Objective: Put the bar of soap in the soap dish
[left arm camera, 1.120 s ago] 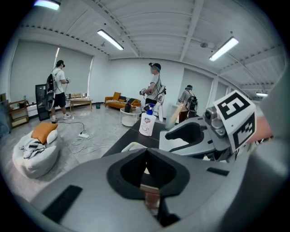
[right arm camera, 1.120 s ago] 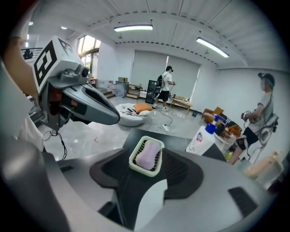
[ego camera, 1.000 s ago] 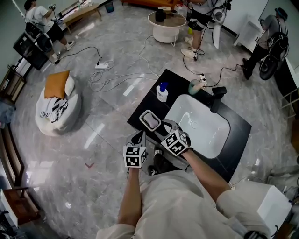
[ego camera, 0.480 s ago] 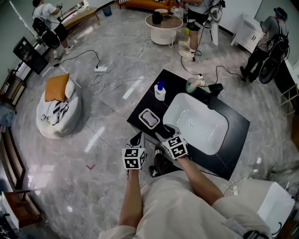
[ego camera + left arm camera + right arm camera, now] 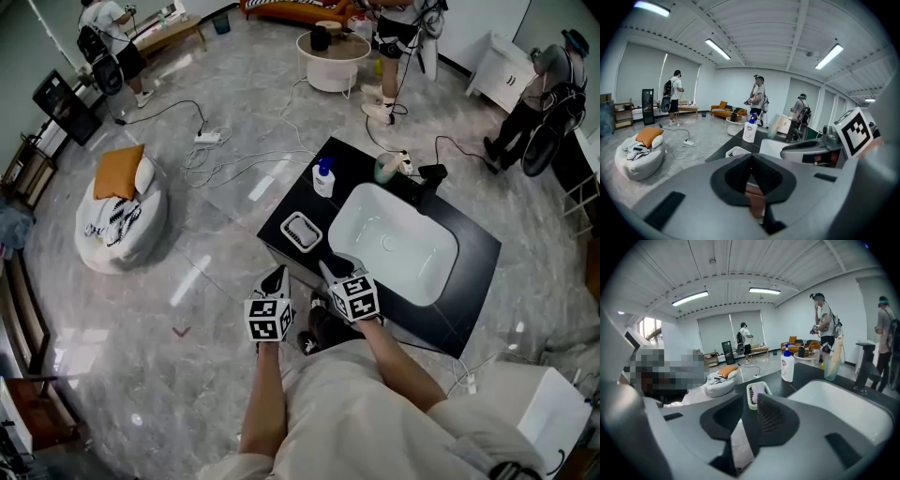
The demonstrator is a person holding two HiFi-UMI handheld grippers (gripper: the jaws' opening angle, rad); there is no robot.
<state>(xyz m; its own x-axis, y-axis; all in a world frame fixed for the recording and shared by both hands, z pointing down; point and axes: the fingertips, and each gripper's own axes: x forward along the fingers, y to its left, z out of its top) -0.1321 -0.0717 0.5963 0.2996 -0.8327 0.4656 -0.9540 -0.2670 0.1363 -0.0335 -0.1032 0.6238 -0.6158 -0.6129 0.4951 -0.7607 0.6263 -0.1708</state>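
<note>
L gripper [image 5: 277, 274] ~shut, R gripper [image 5: 329, 268] closing, empty

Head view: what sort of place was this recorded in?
Probably a staged recording studio, not a bathroom: a black counter with a sink stands alone on marble floor, with cables and other people wearing rigs around.

Glossy floor [image 5: 216, 281], matt counter [image 5: 349, 173], plastic soap dish [image 5: 285, 228]

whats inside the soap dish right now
A pale bar of soap lies in the white soap dish, with dark slats showing beside it. The bottom of the dish under the bar is covered, so nothing there can be seen.
</note>
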